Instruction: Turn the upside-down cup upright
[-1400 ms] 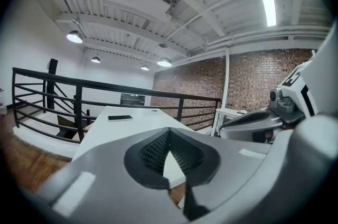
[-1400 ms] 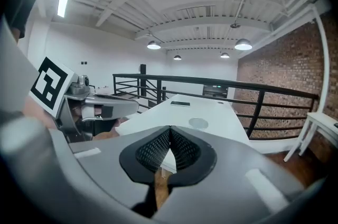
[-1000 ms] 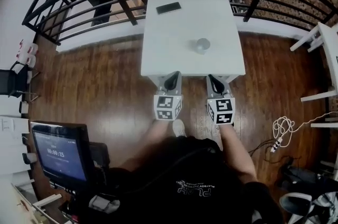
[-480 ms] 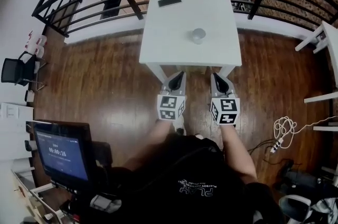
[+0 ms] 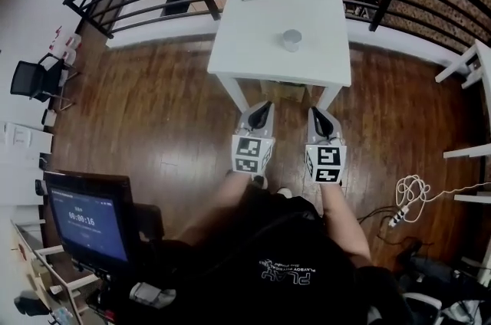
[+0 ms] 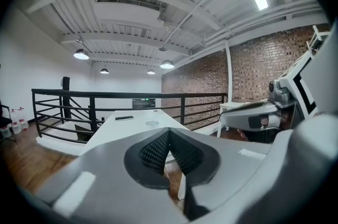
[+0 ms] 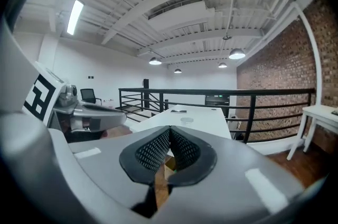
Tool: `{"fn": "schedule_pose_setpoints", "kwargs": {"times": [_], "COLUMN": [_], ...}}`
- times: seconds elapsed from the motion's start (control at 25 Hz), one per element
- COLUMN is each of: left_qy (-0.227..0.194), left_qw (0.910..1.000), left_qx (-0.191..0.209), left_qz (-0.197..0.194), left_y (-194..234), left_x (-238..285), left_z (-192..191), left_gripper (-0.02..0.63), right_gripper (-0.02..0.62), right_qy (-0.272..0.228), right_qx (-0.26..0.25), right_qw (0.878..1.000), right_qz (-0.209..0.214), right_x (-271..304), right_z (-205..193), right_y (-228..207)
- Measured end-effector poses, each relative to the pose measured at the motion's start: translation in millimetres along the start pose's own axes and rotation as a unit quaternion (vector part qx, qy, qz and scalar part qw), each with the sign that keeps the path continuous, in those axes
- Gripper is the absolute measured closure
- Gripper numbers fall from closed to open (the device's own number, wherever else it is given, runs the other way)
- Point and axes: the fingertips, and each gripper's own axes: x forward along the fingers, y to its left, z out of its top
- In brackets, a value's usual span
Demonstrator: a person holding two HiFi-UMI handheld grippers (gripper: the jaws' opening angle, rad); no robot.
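Care matters with the little cup (image 5: 291,39), upside down near the middle of the desk (image 5: 253,47): it looks light and maybe slippery, so I would pinch its side. My left claw (image 5: 263,110) and right claw (image 5: 317,116) are both closed and empty, and the cup has open room all round, well away from every edge.
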Motion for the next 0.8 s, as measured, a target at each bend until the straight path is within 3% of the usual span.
{"fn": "schedule_pose_setpoints", "kwargs": {"times": [0.16,0.6,0.8], "left_qy": [-0.004,0.015,0.01], "left_qw": [0.9999,0.9996,0.9998], "left_qx": [0.012,0.003,-0.002], "left_qz": [0.01,0.023,0.018], "left_y": [-13.6,-1.3,4.1], "left_x": [-38.8,-59.1,-62.4], "left_z": [-2.5,-21.1,-30.0], "left_gripper": [0.611,0.611,0.611], "right_gripper": [0.581,0.581,0.581], "right_qy": [-0.004,0.015,0.016], "right_qx": [-0.032,0.012,-0.002], "right_qw": [0.999,1.0,1.0], "right_qz": [0.006,0.013,0.004], "right_x": [-28.5,-29.0,-24.8], "right_z": [-4.9,-36.3,-43.0], "right_y": [17.9,29.6,36.1]}}
